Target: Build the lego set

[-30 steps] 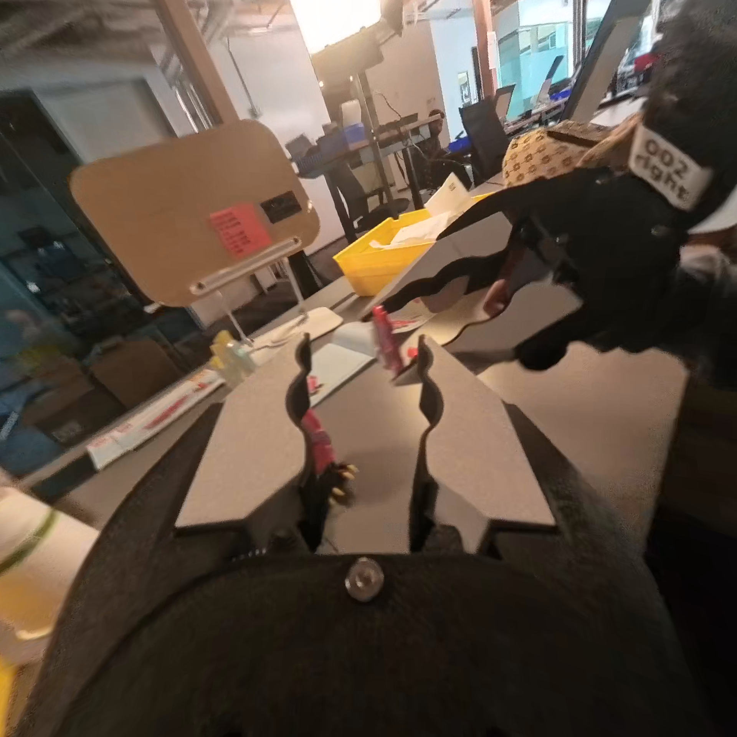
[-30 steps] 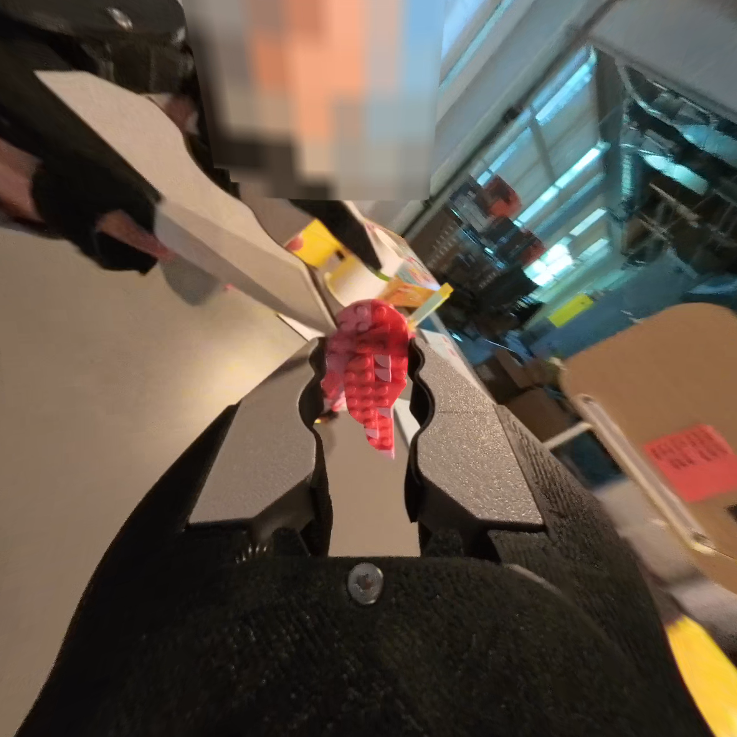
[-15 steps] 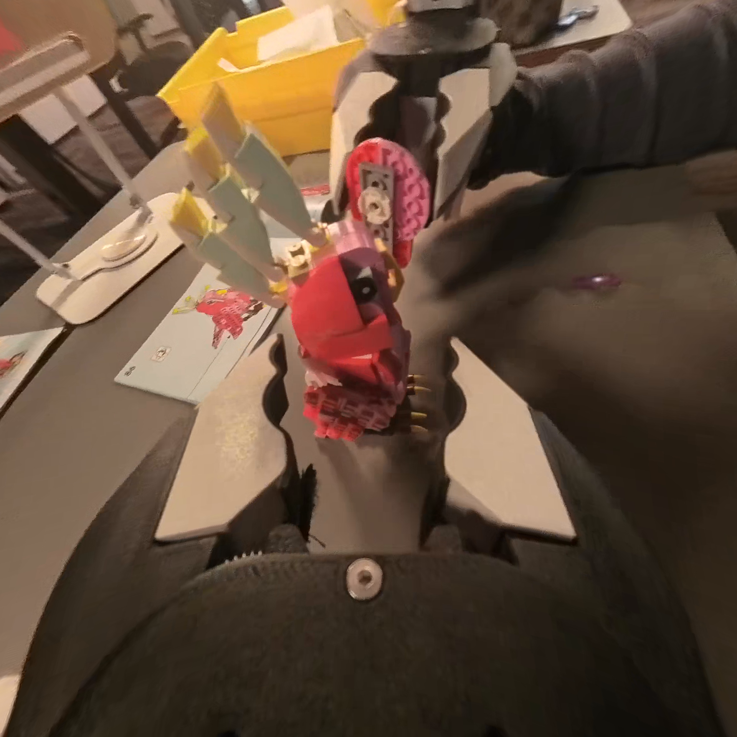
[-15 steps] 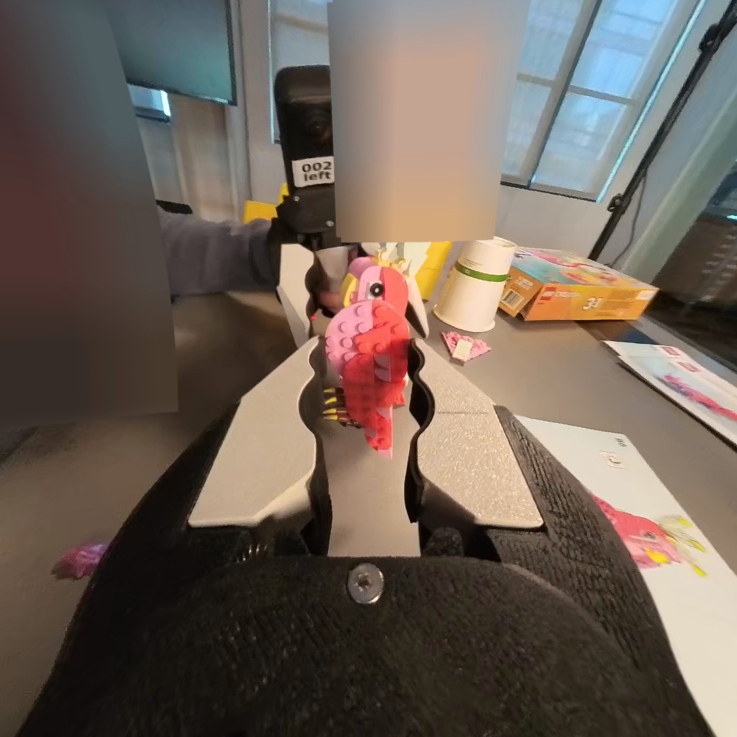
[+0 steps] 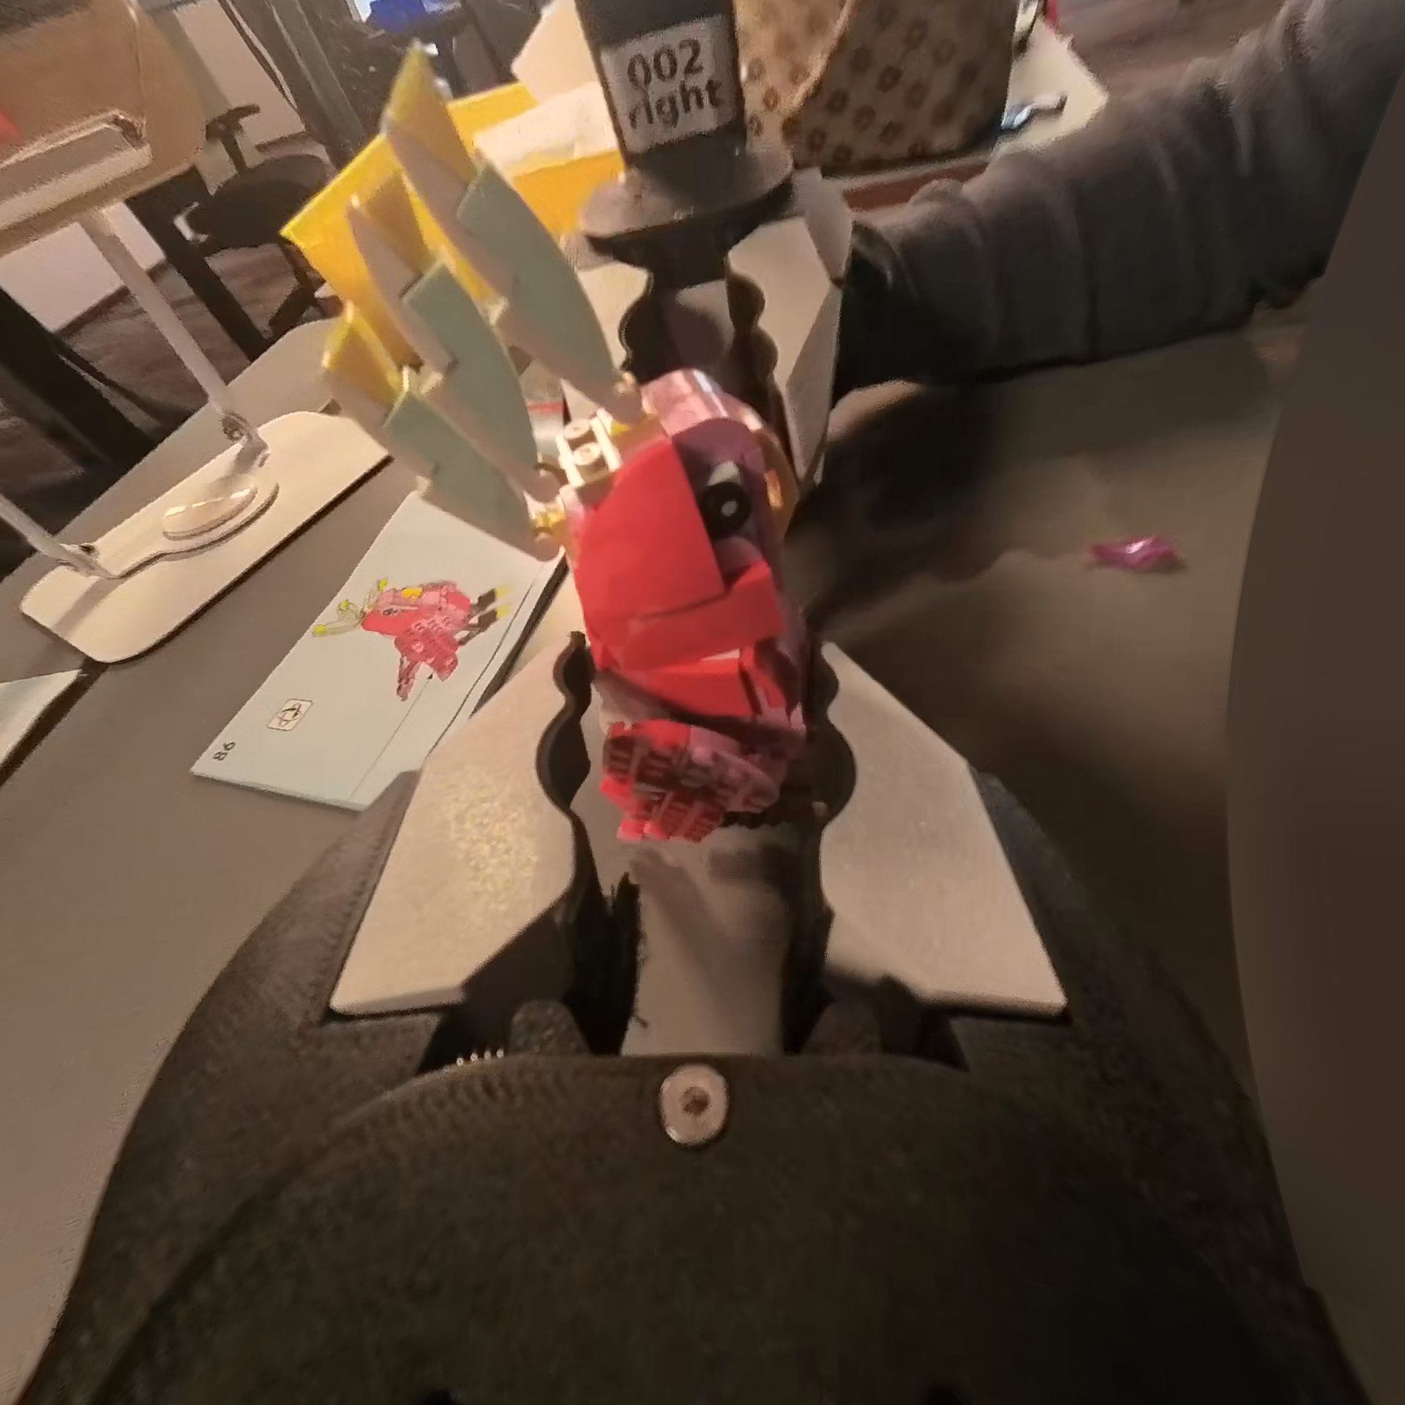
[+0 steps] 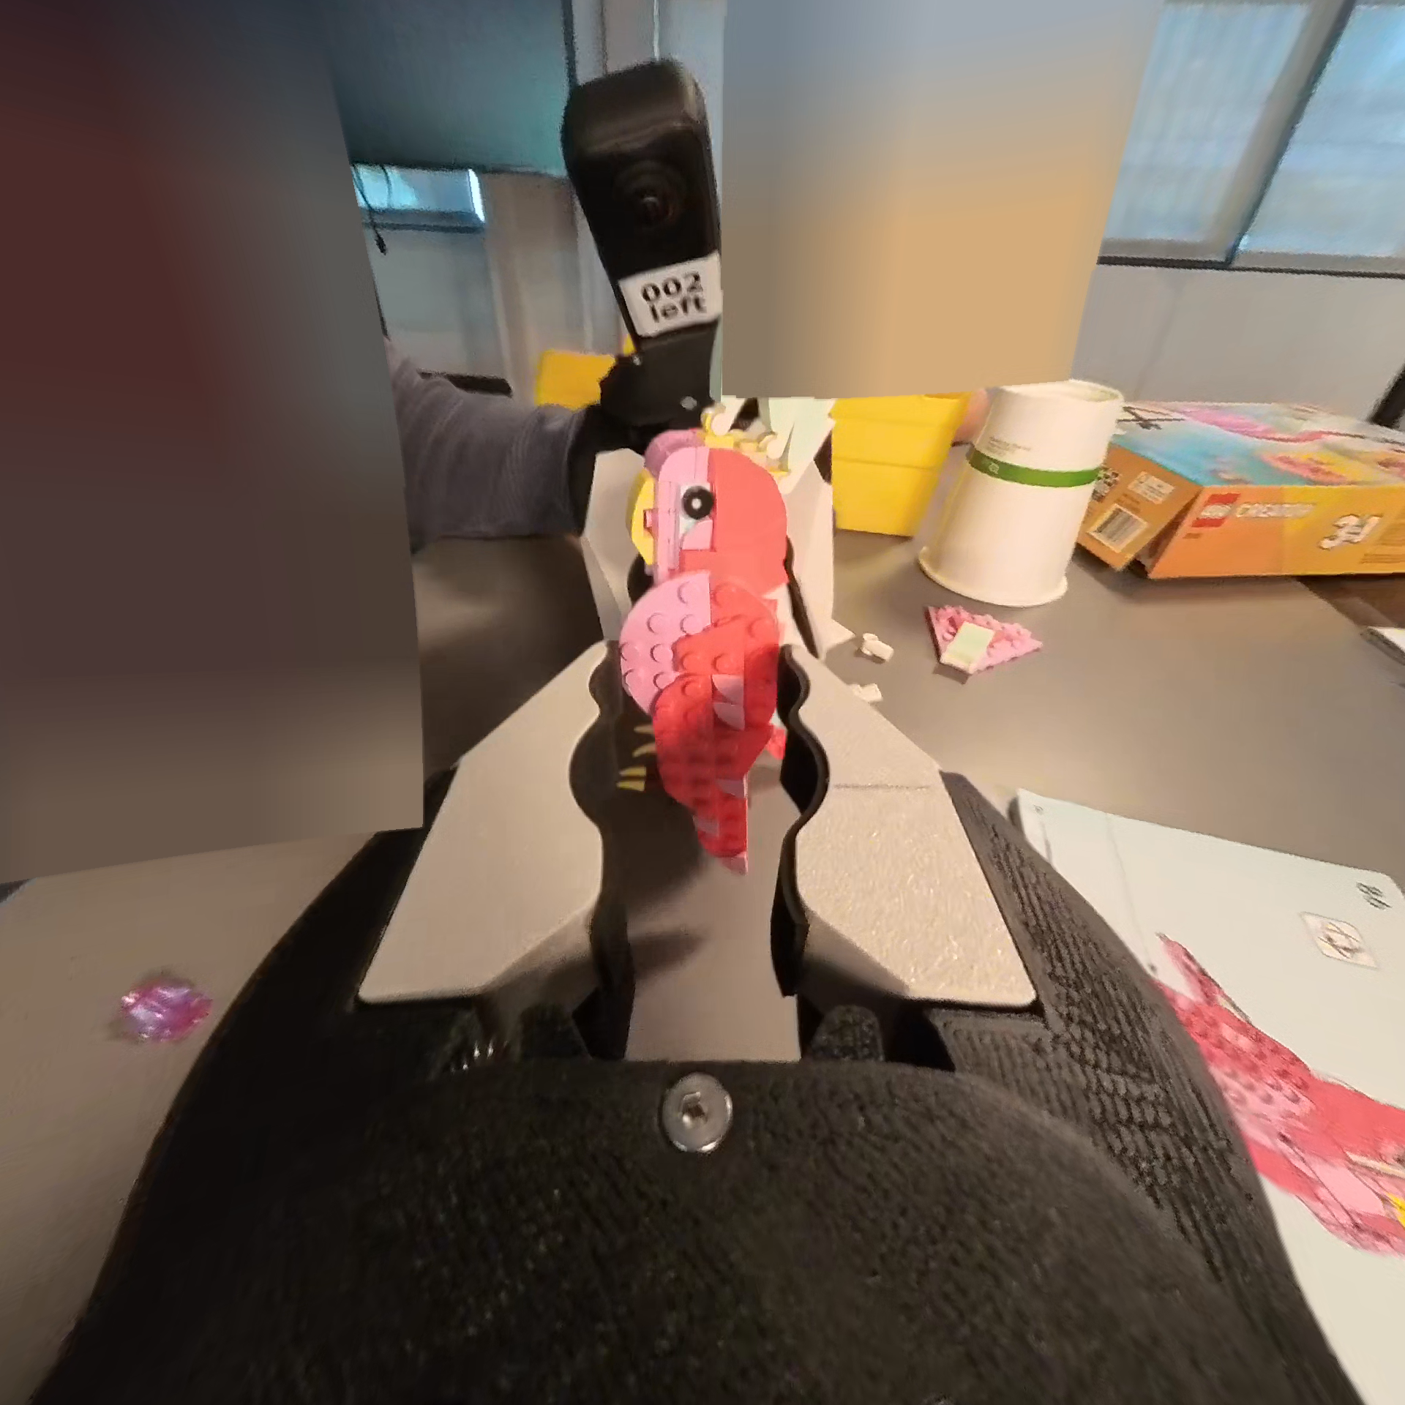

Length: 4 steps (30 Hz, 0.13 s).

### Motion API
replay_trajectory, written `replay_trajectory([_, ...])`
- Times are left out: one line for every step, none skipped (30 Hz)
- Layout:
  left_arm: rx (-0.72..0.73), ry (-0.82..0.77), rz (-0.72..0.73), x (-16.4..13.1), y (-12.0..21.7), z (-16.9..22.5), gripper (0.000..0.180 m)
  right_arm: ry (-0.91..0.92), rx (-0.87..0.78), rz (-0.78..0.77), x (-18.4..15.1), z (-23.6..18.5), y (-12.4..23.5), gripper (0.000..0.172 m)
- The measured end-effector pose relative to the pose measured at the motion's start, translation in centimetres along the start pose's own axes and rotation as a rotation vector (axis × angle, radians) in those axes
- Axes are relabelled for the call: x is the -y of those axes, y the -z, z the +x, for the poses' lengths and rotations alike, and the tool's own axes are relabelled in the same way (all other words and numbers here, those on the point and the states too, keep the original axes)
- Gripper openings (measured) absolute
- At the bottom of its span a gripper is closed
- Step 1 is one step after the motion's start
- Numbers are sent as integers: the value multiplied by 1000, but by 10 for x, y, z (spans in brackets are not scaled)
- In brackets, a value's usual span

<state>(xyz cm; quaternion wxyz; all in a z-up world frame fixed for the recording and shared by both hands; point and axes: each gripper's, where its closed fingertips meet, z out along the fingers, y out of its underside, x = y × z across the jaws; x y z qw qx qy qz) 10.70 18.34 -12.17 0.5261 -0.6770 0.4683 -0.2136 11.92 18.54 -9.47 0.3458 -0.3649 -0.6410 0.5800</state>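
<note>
- The red and pink brick-built bird [image 6: 703, 684] is held upright above the grey worktop [image 6: 1140, 722], between the two tools, which face each other.
- The right tool [image 6: 696, 684] is partly closed on the bird's body; its wing, pink above and red below, fills the gap between the grey fingers [image 6: 874, 836], and the pads look pressed to its sides.
- The left tool [image 5: 696, 684] reaches in from the other side, and its jaws stand partly apart around the bird's lower body. Its right pad looks close against the bricks, but on the left a narrow dark gap shows; whether it grips I cannot tell, since that part is blurred.
- In the left wrist view the bird's head, with a black eye, rises above the fingers, and a crest of pale green and yellow plates [image 5: 471, 319] fans up to the left.
- An open instruction booklet [image 5: 365, 654] with a picture of the bird lies on the worktop, just beside the left tool.
- A white paper cup [image 6: 1019, 494] with a green band stands upside down beyond the bird, near a small pink plate assembly [image 6: 981, 646] and an orange box [image 6: 1247, 502].
- A yellow bin [image 6: 889, 464] sits behind the cup.
- A small shiny purple piece [image 6: 163, 1011] lies alone on the worktop, well apart from the rest.
</note>
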Motion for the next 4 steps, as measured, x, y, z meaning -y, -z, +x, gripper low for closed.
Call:
replay_trajectory([-7,28,22,6,1,0,56,-23,21,22,5,-2,0,39])
replay_trajectory([-12,49,41,11,1,1,56,-40,39,39,8,-4,0,39])
replay_trajectory([-22,67,55,15,2,2,56,-53,54,48,10,-6,0,39])
replay_trajectory([-35,87,63,18,2,4,56,-63,66,53,10,-8,0,39])
